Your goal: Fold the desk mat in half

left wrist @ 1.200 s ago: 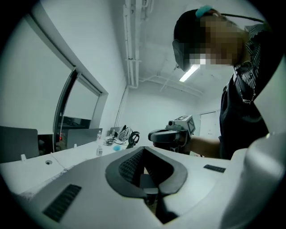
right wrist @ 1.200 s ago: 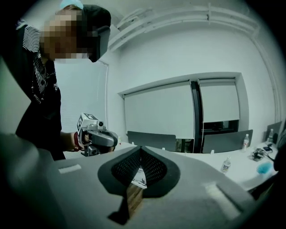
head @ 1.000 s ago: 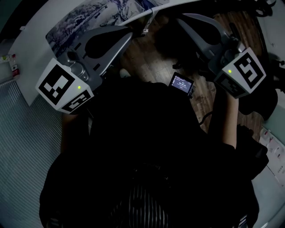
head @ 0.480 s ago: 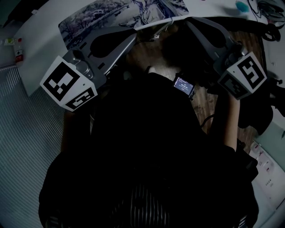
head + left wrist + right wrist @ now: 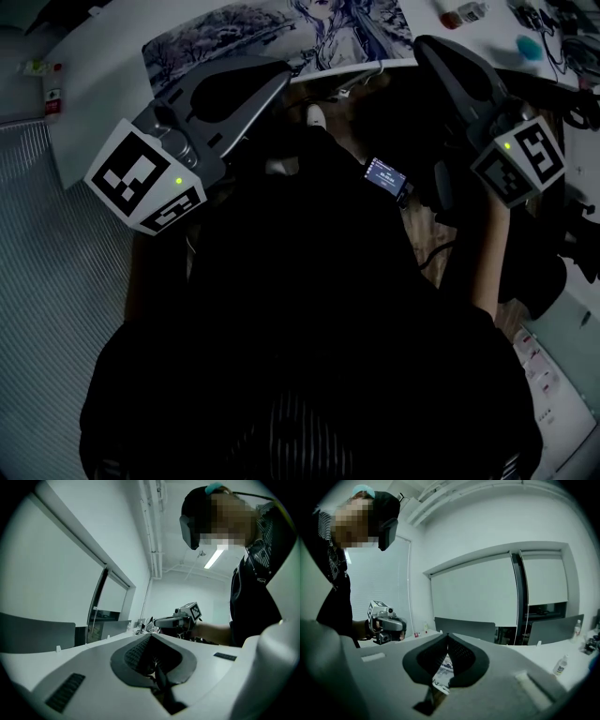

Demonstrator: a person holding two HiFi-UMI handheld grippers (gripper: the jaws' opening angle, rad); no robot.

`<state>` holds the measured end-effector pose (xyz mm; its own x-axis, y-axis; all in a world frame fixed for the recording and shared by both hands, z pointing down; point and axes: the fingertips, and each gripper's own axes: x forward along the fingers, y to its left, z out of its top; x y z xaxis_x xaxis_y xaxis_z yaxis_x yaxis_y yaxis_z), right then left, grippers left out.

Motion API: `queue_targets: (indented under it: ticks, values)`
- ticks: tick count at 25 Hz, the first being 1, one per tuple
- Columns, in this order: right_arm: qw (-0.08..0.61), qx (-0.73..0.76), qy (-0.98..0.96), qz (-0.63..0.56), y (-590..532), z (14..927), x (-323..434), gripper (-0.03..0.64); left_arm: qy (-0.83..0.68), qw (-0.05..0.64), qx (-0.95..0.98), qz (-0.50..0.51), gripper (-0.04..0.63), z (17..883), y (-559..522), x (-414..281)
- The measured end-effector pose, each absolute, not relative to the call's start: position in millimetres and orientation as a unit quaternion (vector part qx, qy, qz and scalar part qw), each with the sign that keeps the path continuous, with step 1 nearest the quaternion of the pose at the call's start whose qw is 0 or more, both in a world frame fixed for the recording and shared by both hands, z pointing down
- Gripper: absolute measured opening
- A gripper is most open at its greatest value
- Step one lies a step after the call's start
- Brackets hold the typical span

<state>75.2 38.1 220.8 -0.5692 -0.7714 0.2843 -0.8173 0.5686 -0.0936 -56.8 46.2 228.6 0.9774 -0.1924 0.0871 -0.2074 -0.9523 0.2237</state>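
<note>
Both the left claw (image 5: 279, 72) and the right claw (image 5: 424, 44) have moved forward, each pinching the near edge of the mat (image 5: 244, 33) on the desk (image 5: 94, 89). It looks soft and floppy, so hold it by the corners.

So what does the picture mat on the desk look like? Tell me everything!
The desk mat is a thin rectangle printed with a blue-and-white cartoon drawing of a long-haired figure and trees. It lies across the white desk, long side toward the person. The right gripper is shut on its near edge, a printed bit showing between the jaws. The left gripper is shut at that edge too; whether it pinches the mat is unclear.
</note>
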Motion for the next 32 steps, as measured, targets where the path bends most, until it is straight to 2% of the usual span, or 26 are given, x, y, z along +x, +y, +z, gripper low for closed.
queue_targets:
  ticks: [7,11,21,32]
  values:
    - [0.066,0.463,-0.877,0.112,-15,207,123,0.005,-0.129,0.122,0.984,0.003,0.008,211,-2,-30]
    - [0.061,0.45,-0.883,0.116,-48,210,149,0.005,-0.152,0.098,0.983,-0.007,0.008,204,-33,-11]
    - [0.045,0.437,-0.89,0.127,-136,210,219,0.005,-0.197,0.121,0.973,0.013,0.008,203,-89,36]
    - [0.085,0.446,-0.869,0.199,-211,323,294,0.005,-0.244,0.145,0.958,0.034,0.008,230,-147,60]
